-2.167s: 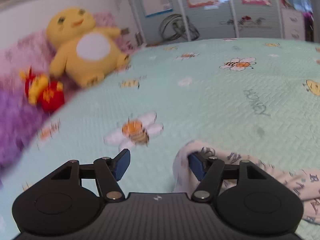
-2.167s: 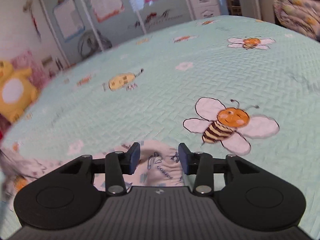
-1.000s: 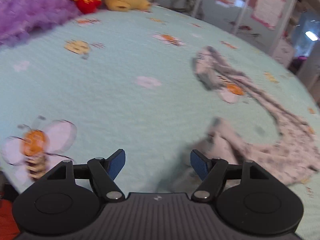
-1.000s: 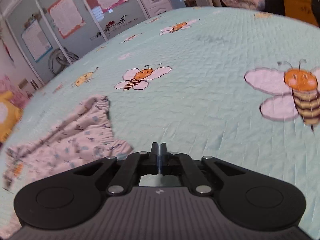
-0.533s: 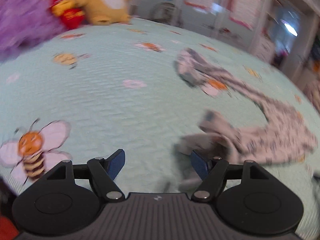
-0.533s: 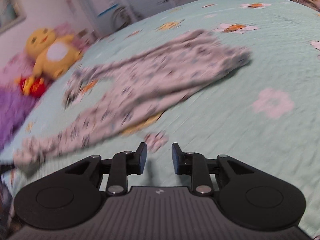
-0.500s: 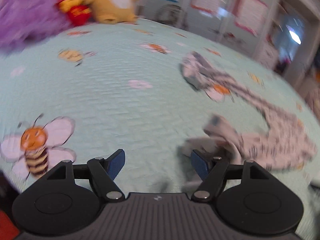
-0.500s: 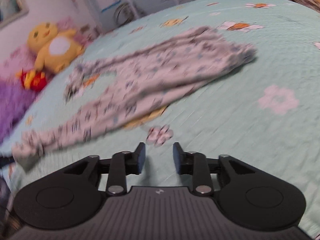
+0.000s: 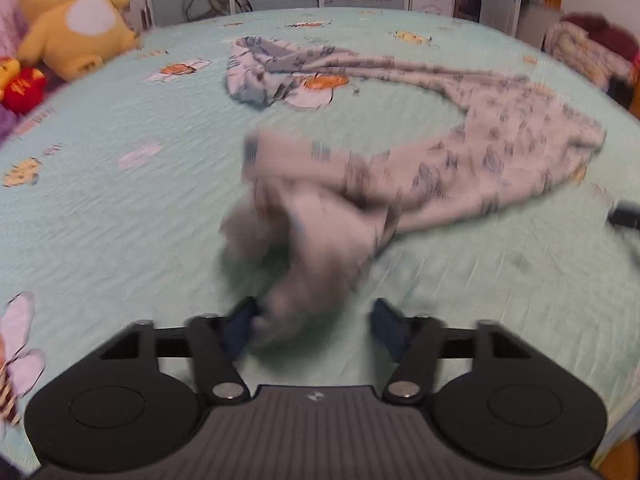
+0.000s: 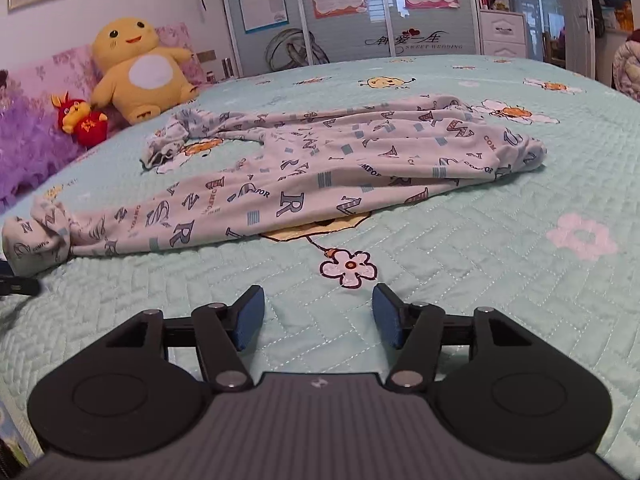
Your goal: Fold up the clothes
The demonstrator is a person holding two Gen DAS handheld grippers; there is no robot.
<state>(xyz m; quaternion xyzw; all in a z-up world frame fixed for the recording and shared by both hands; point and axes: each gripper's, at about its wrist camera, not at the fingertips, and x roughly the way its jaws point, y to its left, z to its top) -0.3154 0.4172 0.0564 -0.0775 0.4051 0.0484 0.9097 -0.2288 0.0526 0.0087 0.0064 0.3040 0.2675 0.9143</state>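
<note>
Garment: a pair of pale pyjama trousers (image 10: 340,160) printed with grey and blue letters and small striped blocks, lying on the bedspread (image 10: 500,300).
Garment layout: in the right wrist view the two legs run leftward and split apart; the waist end lies bunched at the right, rumpled rather than flat.
Far leg: its cuff (image 10: 176,136) is crumpled in a heap near the headboard side, partly over a printed bee.
Near leg: its cuff (image 9: 304,248) is lifted and heavily blurred in the left wrist view, rising from the bedspread toward the left gripper (image 9: 316,324).
Left gripper: jaws closing, with the blurred cuff fabric between them; it lies against the left pad, and the right pad stands clear of it. A firm clamp cannot be told through the blur.
Right gripper (image 10: 318,314): jaws opening, nothing between them; it hangs over bare bedspread just beside a printed flower (image 10: 348,268), apart from the trousers.
Bedspread: mint green, quilted, with bees and flowers; broad bare cloth lies in front of and to the right of the trousers.
Headboard side: a yellow plush toy (image 10: 138,70), a small red plush toy (image 10: 80,122) and a purple fluffy cushion (image 10: 28,148) crowd the left edge.
Far edge: wardrobe doors (image 10: 360,8) with posters stand beyond the bed.
</note>
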